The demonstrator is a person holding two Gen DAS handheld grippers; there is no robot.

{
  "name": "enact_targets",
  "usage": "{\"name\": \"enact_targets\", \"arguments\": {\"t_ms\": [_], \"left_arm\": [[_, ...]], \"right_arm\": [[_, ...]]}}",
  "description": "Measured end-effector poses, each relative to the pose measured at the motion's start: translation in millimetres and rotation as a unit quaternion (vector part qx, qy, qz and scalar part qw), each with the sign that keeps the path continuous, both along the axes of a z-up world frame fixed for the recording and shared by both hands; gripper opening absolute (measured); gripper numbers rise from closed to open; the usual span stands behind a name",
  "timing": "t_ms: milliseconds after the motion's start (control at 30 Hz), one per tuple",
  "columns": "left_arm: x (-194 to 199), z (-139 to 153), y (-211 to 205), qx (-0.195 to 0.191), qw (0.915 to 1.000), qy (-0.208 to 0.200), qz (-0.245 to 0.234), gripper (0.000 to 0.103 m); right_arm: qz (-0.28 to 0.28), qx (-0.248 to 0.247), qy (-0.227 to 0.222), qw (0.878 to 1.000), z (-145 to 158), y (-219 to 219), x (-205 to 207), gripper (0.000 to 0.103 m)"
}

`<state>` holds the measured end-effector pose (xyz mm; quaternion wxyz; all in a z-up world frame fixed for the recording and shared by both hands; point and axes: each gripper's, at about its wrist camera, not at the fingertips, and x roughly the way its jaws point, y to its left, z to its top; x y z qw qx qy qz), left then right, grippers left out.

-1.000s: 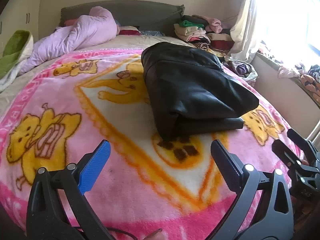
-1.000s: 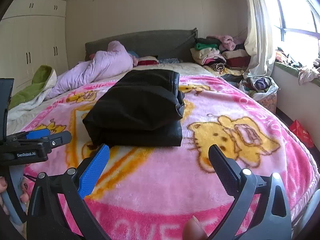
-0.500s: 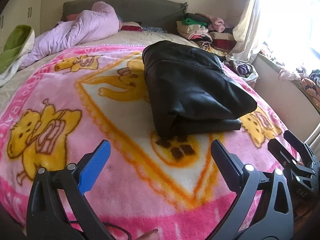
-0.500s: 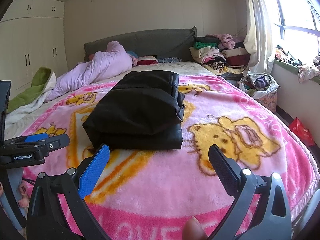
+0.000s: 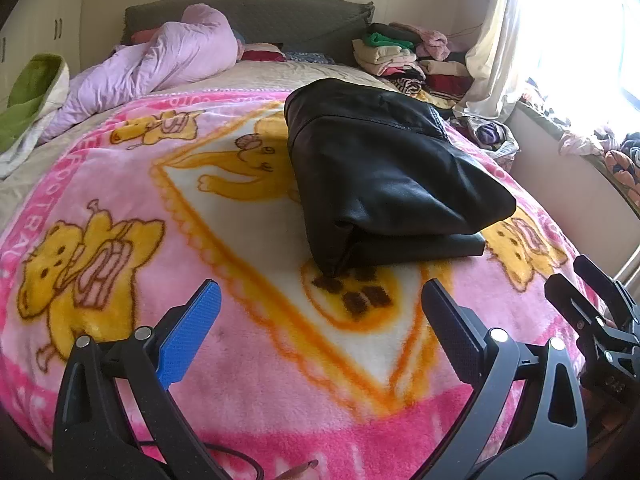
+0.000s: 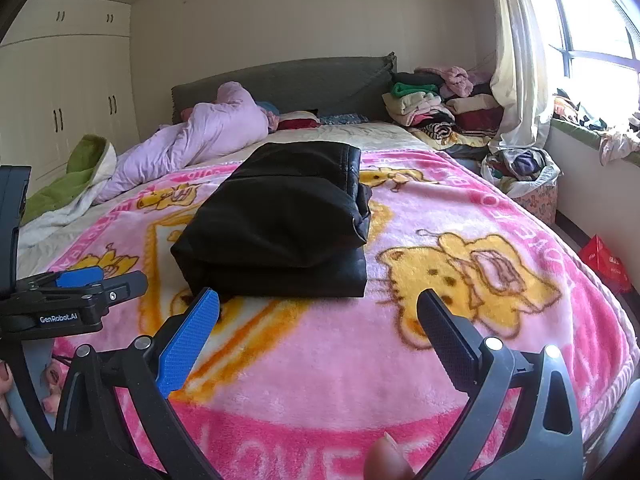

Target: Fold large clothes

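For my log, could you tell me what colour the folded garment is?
Black, with a leathery sheen; the folded garment shows best in the right wrist view.

Two wrist cameras, low at the bed's foot

Both face 12 o'clock toward the headboard (image 6: 280, 80); each sees the folded black garment (image 5: 384, 184), left camera nearer.

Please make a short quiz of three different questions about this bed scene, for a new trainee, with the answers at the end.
1. True or false: the black garment lies folded on the pink blanket, and neither gripper touches it.
2. Multiple choice: in what state is the right gripper?
A. shut on the garment
B. open and empty
C. out of view
3. Short answer: in the right wrist view, what lies on the bed directly behind the black garment, near the headboard?

Key
1. True; the left gripper is also open, short of the garment.
2. B
3. A crumpled lilac duvet.
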<state>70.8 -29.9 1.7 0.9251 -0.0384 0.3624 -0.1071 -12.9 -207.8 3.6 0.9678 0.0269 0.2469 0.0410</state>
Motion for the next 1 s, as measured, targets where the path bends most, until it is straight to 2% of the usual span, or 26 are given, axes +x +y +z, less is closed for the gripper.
{"name": "enact_targets", "arguments": {"t_ms": [1000], "left_arm": [[-2.1, 3.1, 4.6, 0.014, 0.9999, -0.004, 0.009, 0.094]], "right_arm": [[0.0, 0.002, 0.002, 1.0, 1.0, -1.4, -0.9, 0.099]]}}
